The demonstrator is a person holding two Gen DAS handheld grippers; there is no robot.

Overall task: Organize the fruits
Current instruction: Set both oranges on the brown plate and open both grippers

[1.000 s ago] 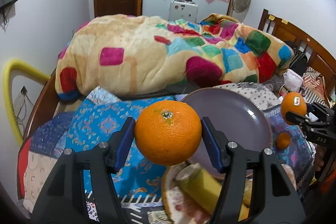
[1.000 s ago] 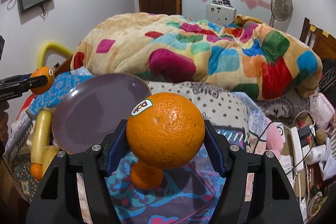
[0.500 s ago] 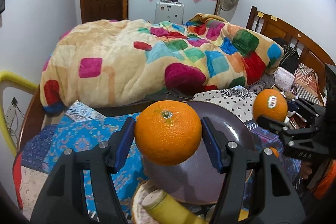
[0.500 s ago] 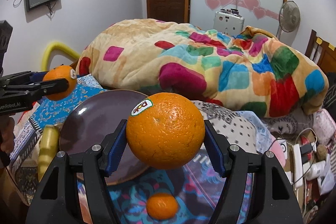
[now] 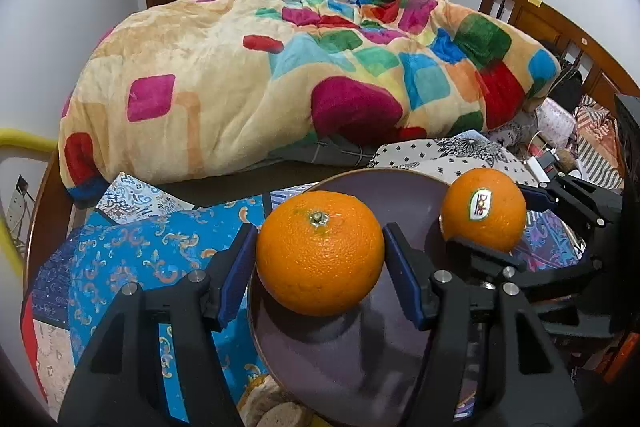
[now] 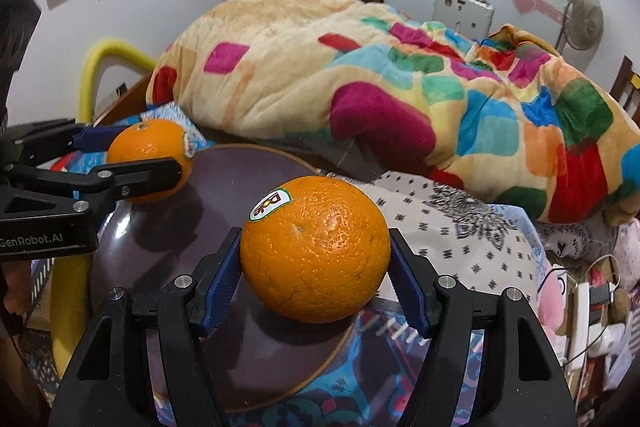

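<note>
My left gripper (image 5: 320, 261) is shut on a large orange (image 5: 320, 253) with its stem end up, held just above the near side of a dark purple plate (image 5: 384, 359). My right gripper (image 6: 316, 259) is shut on a second orange (image 6: 316, 249) that carries a white sticker, also over the plate (image 6: 168, 251). Each view shows the other gripper from the side: the stickered orange (image 5: 483, 215) at the right, the stem-up orange (image 6: 154, 157) at the left over the plate's rim.
The plate lies on a blue patterned cloth (image 5: 136, 259) on a bed. A big multicoloured quilt (image 5: 280, 75) is heaped behind it. A yellow banana (image 6: 68, 311) lies left of the plate. Cables and clutter (image 6: 588, 307) sit at the right.
Both grippers have carried their oranges forward and slightly down over the purple plate and closer to each other. The small orange on the cloth has dropped out of sight.
</note>
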